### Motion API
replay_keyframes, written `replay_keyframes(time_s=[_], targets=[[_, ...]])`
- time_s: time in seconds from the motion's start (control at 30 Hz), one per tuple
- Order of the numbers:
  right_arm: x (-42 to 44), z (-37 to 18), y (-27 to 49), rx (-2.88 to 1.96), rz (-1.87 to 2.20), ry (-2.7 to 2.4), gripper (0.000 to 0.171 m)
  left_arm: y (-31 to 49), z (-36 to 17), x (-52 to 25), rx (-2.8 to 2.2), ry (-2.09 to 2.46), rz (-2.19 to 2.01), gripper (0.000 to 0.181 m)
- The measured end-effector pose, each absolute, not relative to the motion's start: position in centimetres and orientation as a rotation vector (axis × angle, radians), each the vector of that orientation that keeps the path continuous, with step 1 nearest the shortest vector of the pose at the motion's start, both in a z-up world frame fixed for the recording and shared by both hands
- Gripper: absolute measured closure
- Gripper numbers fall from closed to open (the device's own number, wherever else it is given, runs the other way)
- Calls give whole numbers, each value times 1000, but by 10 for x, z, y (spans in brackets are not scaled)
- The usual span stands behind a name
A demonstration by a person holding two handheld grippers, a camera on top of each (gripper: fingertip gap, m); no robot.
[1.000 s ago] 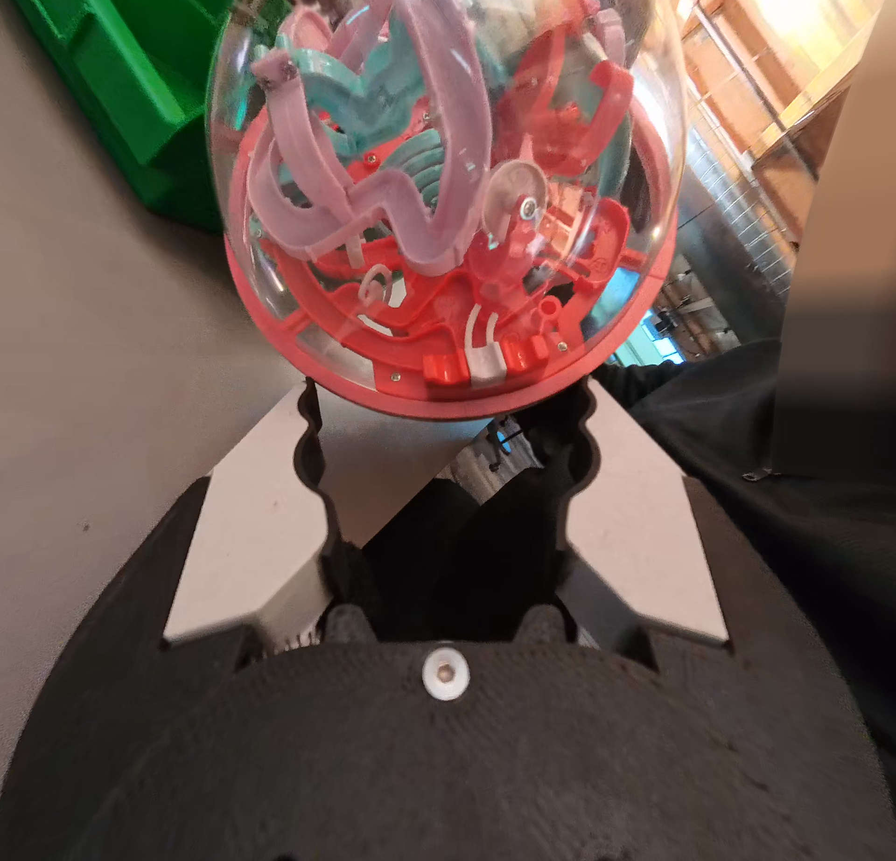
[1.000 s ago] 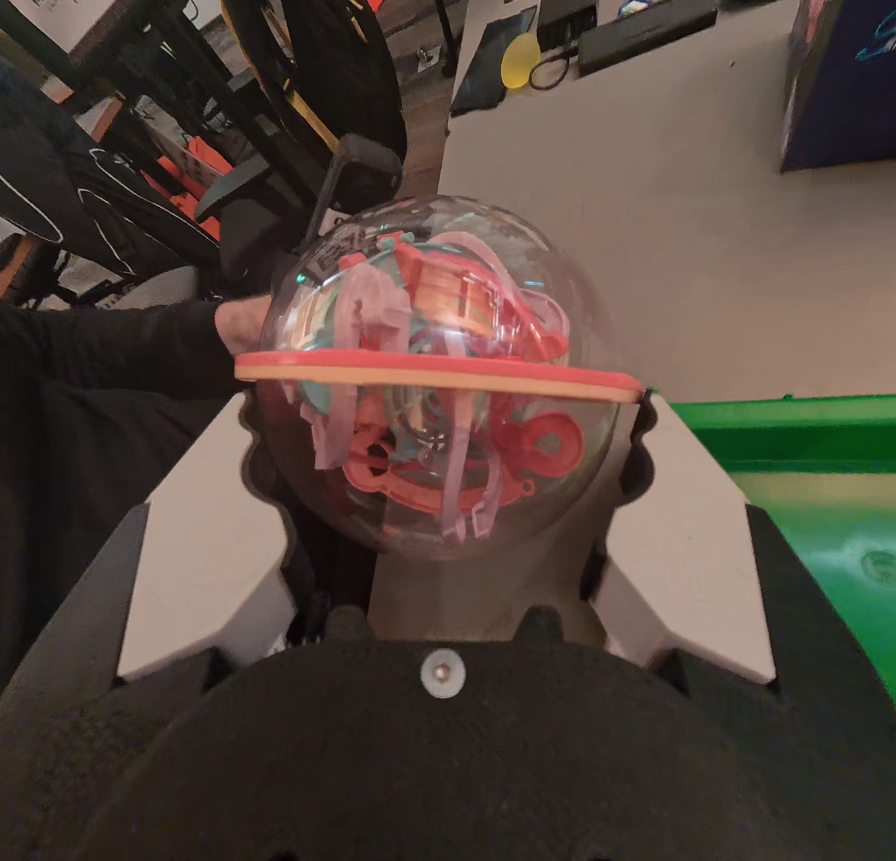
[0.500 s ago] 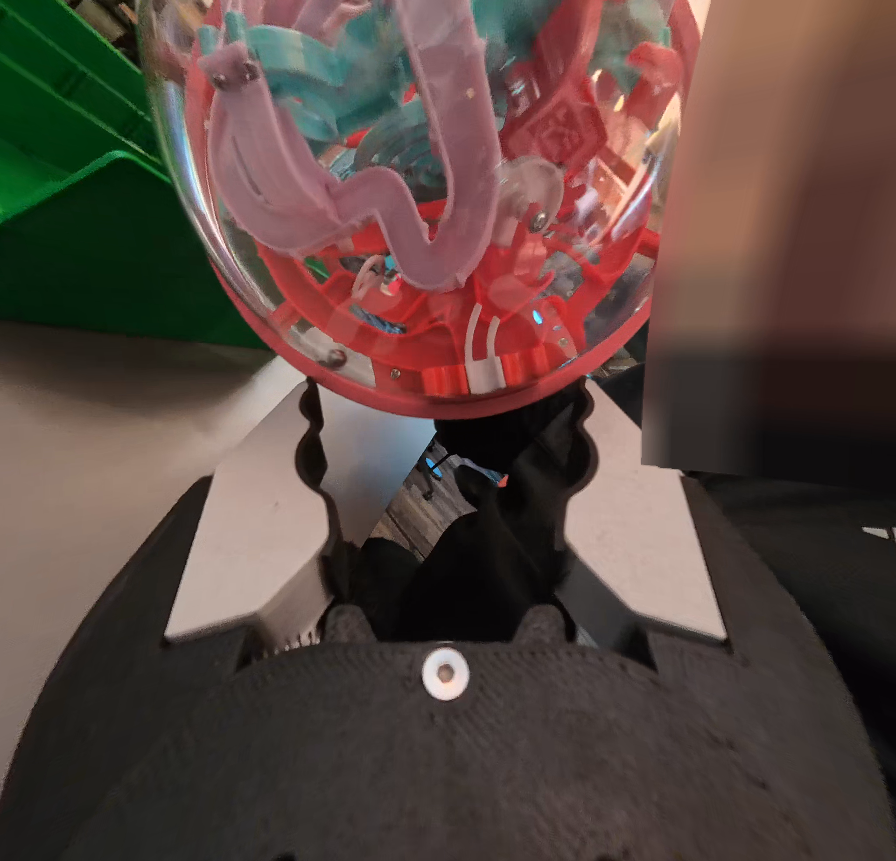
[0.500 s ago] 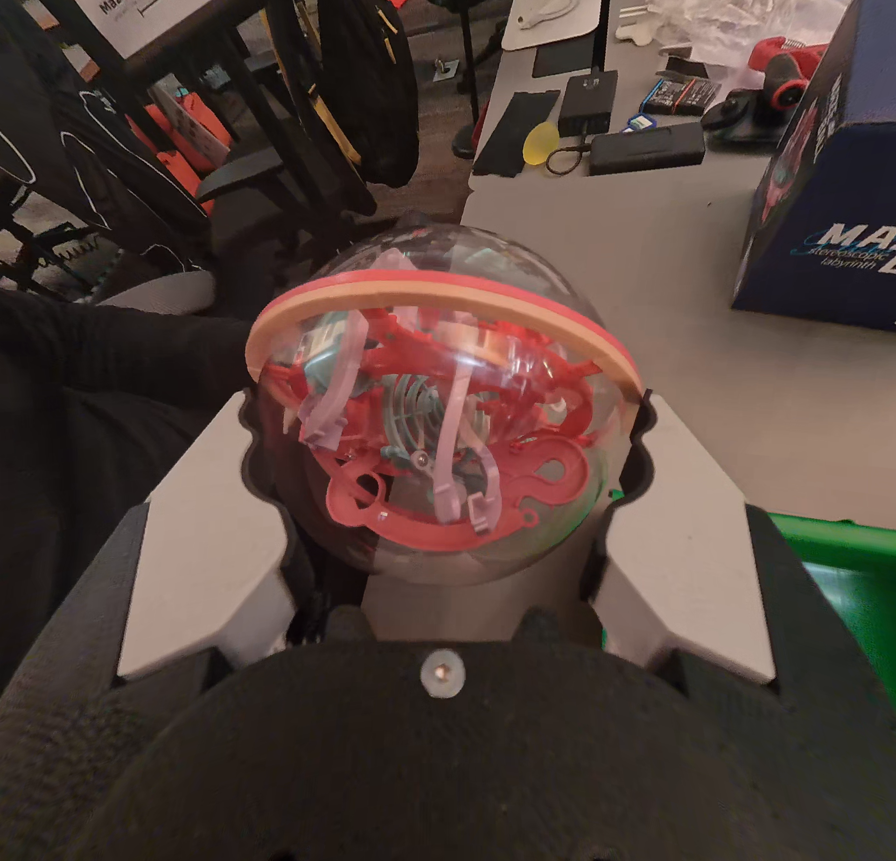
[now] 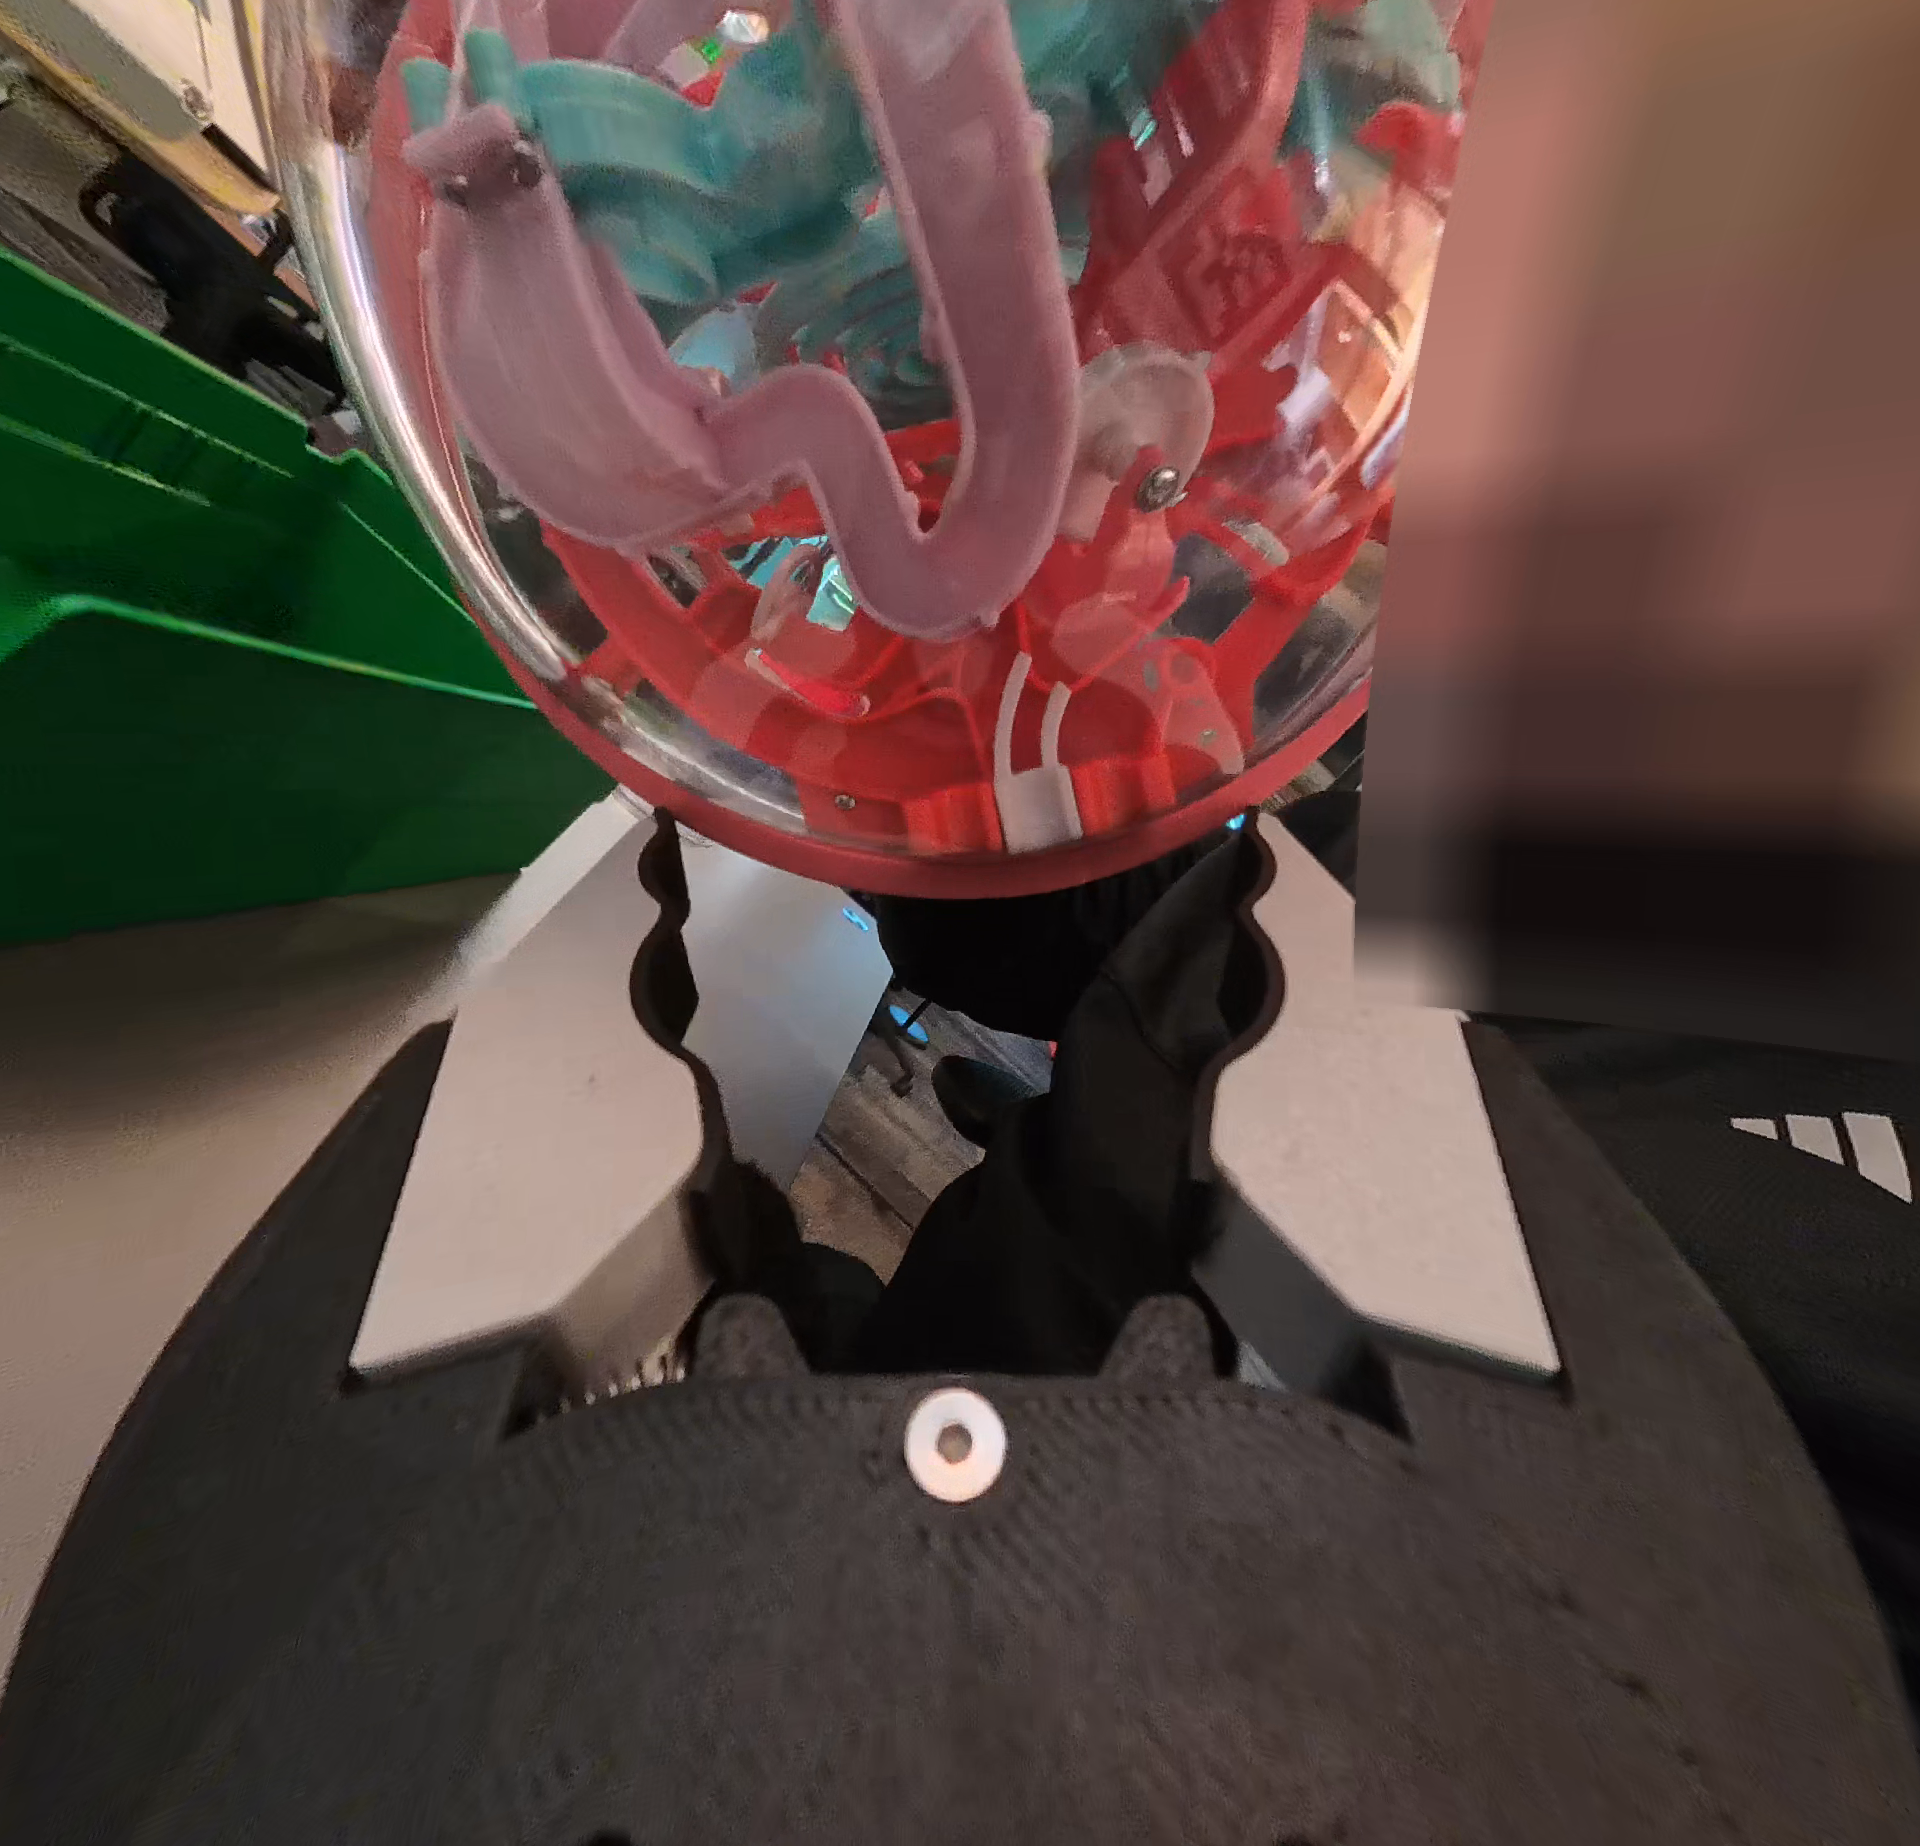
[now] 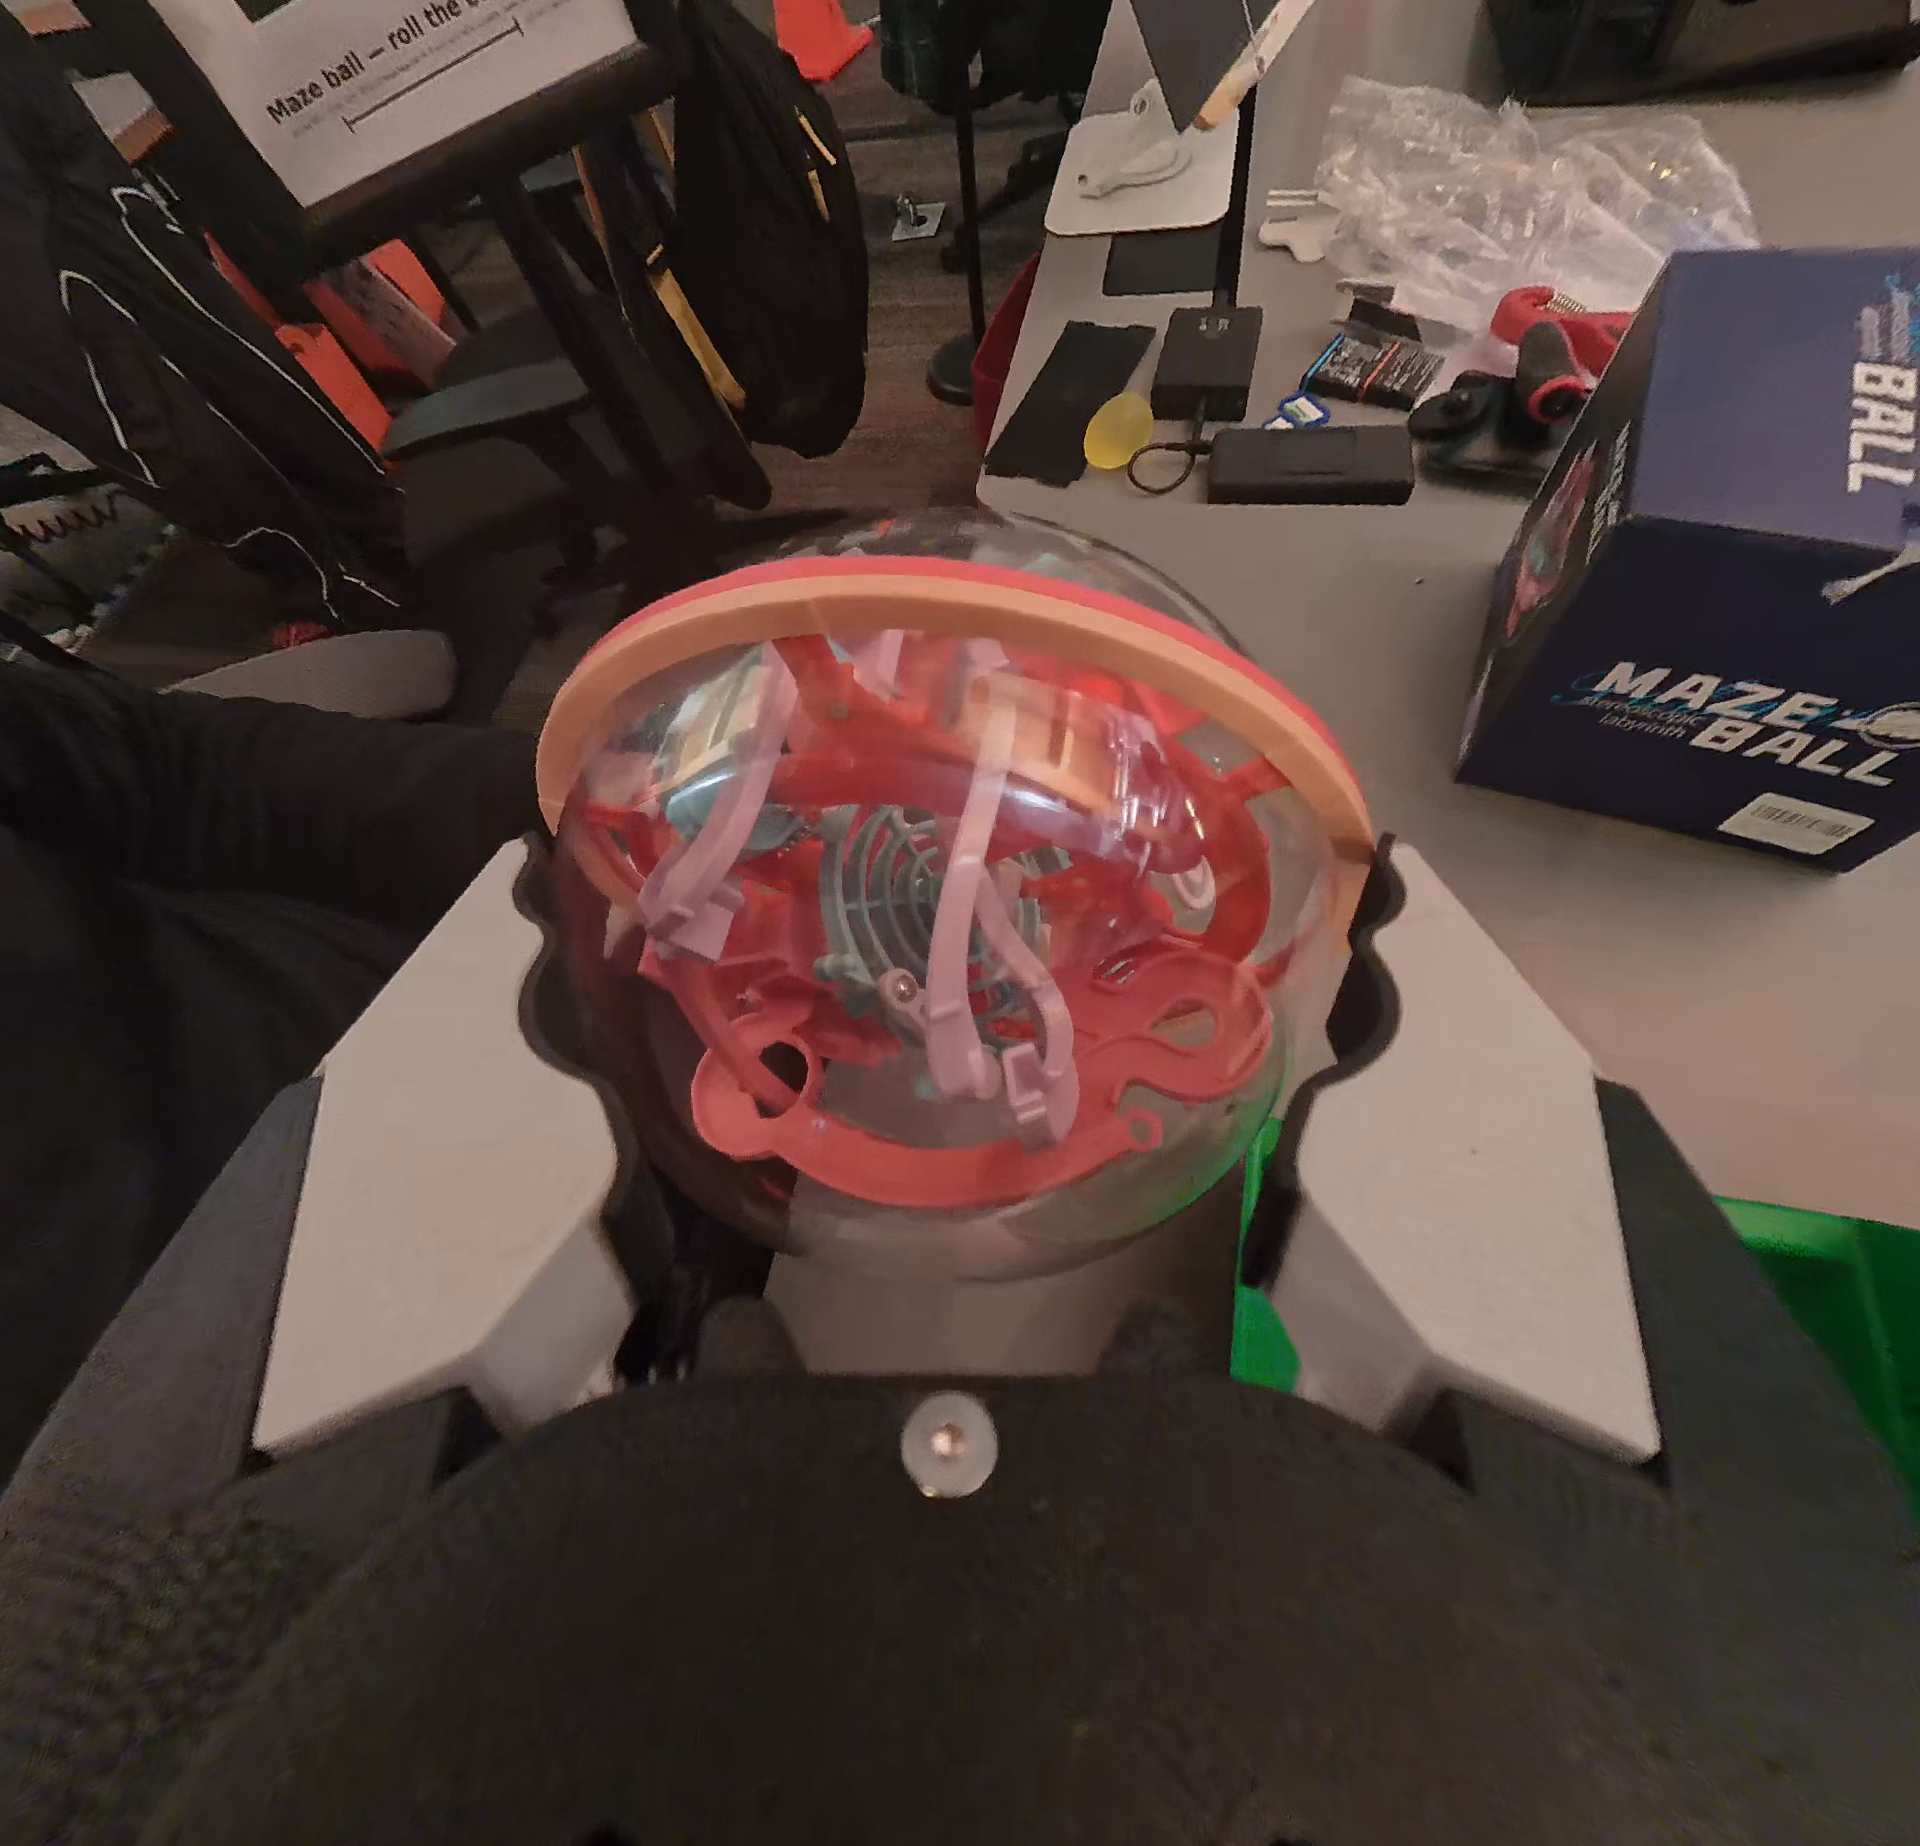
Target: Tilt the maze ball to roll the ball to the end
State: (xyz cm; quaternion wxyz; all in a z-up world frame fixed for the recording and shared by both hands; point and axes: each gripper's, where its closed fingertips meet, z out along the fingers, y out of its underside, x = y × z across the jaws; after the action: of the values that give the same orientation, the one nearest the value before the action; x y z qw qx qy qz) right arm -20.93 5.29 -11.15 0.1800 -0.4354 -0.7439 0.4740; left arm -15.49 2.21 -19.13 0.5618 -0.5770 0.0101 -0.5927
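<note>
Right wrist view: right tool (image 6: pixel 956 923) clenched on the maze ball (image 6: pixel 935 923).
Left tool (image 5: pixel 954 851) pinches its red rim; sphere top cut off, blur patch hides its right side.

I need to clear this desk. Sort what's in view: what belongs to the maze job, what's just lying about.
For the job:
maze ball
right gripper, fingers on the ball
left gripper, fingers at the ball's rim

Lying about:
blue box
green bin
clear plastic wrap
yellow egg-shaped thing
black devices
</note>
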Motion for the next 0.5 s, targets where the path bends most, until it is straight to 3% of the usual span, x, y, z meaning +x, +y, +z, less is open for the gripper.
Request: replay_keyframes(time_s=[0.5], targets=[[-193,-25,36,-857,1231,-2035,27,21,-122,-163,-1358,306,-1191,79]])
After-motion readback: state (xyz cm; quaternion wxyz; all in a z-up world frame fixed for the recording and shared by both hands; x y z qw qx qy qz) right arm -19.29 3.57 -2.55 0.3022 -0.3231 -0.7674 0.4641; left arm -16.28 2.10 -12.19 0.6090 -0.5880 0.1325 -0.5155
